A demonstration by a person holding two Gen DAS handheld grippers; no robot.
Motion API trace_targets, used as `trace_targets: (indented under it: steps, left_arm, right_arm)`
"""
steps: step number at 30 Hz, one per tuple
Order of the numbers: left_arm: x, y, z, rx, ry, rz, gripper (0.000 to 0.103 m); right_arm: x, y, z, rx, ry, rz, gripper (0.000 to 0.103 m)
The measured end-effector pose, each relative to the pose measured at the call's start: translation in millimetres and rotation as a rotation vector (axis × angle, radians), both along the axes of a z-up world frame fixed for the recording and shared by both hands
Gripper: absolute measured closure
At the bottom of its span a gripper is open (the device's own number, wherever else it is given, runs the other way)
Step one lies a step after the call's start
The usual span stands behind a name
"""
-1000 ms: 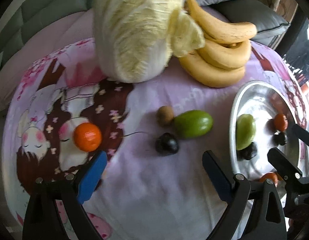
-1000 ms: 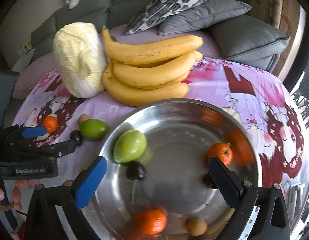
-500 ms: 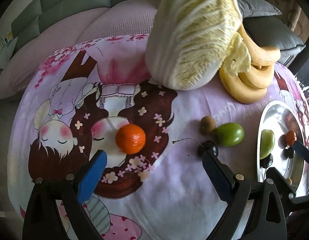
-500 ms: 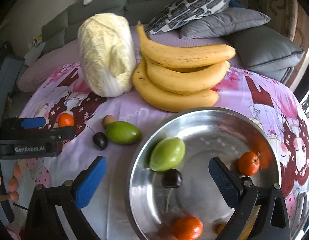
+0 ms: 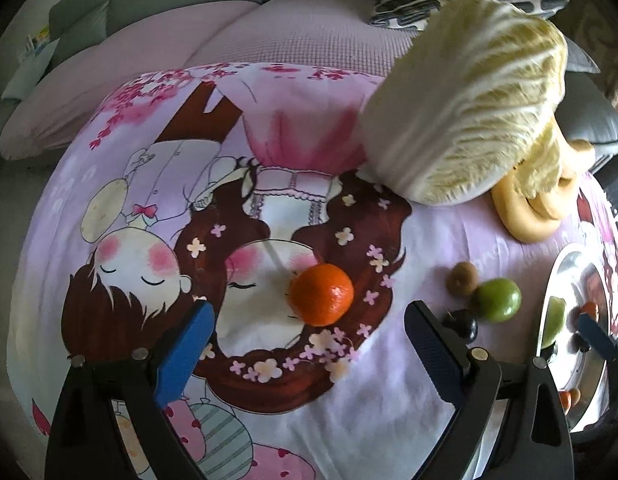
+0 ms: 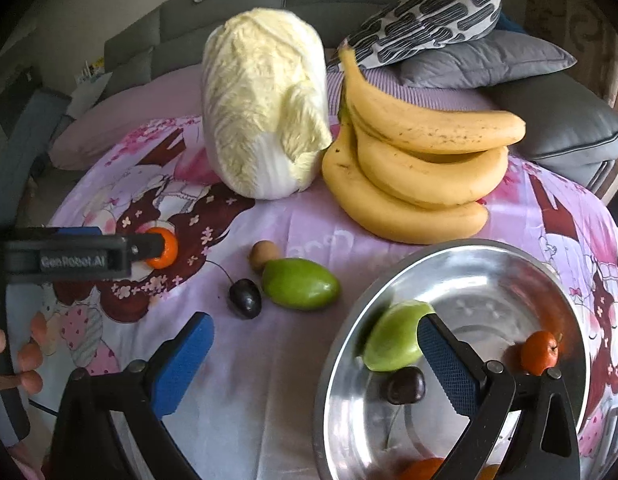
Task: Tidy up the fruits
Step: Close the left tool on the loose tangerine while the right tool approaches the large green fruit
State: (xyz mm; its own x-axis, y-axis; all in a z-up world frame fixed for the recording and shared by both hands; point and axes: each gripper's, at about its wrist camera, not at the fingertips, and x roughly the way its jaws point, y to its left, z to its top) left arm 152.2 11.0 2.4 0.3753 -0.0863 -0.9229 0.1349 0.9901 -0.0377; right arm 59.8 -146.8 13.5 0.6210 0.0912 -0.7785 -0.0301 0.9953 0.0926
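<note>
Cartoon-print cloth (image 5: 349, 408) under cabbage (image 6: 265, 108), bananas (image 6: 421, 168), bowl (image 6: 489, 276).

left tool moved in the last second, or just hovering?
Yes. The left tool has swung left across the cloth, away from the steel bowl, and now lines up on the loose orange tangerine by the napa cabbage, jaws open.

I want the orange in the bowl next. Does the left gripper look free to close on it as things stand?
Probably yes. The left gripper is open and the orange lies alone on the cloth, just ahead of its fingertips and roughly centred in the gap. Nothing sits between them; the cherry lies off to the right.
</note>
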Motion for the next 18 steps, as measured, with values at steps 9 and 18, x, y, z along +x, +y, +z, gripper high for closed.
trace_targets:
  steps: [9,18]
  left_arm:
    - [4,4,-8,-0.021,0.019,0.021,0.007]
    - [10,10,-14,-0.065,0.031,0.042,0.008]
  right_arm:
    - [17,19,3,-0.070,-0.024,0.049,0.020]
    - [36,32,-14,-0.128,0.017,0.092,0.031]
